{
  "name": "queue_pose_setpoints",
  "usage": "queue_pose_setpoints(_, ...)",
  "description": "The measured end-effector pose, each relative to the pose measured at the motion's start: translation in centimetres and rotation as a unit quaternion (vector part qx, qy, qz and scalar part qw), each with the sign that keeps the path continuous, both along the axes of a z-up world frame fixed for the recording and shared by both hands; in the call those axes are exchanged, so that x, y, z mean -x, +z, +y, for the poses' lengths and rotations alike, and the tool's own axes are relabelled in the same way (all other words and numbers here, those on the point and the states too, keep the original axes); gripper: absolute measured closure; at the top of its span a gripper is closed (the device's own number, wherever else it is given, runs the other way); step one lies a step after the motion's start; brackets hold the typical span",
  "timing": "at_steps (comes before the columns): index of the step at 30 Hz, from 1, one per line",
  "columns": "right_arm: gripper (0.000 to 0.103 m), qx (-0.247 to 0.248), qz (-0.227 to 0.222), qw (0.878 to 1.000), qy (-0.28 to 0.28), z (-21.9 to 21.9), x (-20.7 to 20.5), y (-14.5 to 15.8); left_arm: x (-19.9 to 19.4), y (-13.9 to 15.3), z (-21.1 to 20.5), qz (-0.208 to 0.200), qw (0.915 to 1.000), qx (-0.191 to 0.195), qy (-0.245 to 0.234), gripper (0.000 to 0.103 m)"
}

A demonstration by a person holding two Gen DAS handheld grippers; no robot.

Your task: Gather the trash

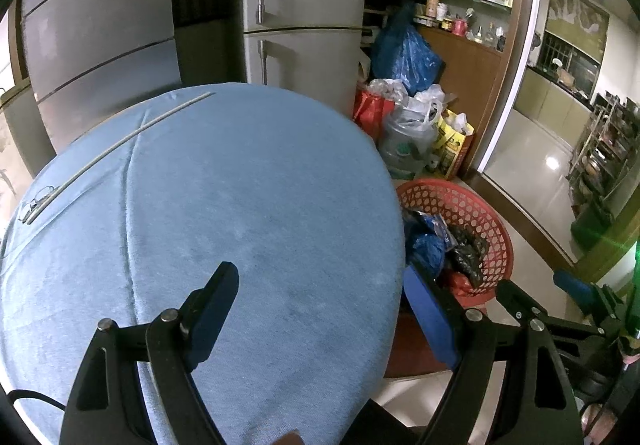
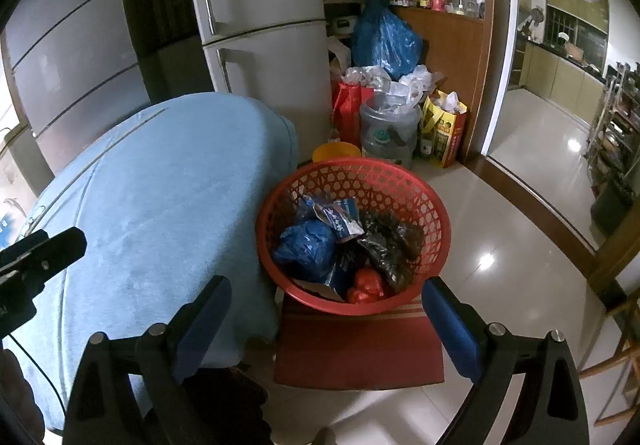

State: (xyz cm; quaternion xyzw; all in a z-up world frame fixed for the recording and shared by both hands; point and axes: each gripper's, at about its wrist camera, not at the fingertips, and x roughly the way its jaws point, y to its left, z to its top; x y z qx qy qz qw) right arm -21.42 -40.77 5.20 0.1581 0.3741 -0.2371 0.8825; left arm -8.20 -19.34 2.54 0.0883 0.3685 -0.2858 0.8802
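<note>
Trash sits in the red basket [image 2: 352, 181], which stands on a red stool [image 2: 360, 349] at about 3 o'clock of the blue-covered desk [image 2: 160, 205]. Contents: a crumpled blue bag [image 2: 308, 249], a torn blue-and-white wrapper [image 2: 340, 219], a black bag [image 2: 384, 245] and a small red item [image 2: 366, 287]. All appear light, soft and crushable; the film is probably slippery, so a pinch on a bunched fold should hold better than on a flat face. The basket itself looks stiff and light; its rim is the likely place to take hold.

The wrapper carries print, too small to read. A yellow bag [image 2: 444, 129] at 12 o'clock of the basket also bears unreadable print.

The left gripper [image 1: 320, 309] has its jaws wide apart, holding nothing, over the desk edge. The right gripper [image 2: 326, 319] likewise stands wide open and empty, near the basket.
</note>
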Motion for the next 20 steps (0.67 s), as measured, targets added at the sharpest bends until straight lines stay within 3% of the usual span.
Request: queue_pose_setpoints(20, 0.005, -0.003, 0.001, 1.0, -0.003, -0.44, -0.23, -0.59, 0.24, -0.09, -0.24, 0.004, 0.9998, 0.013, -0.017, 0.018)
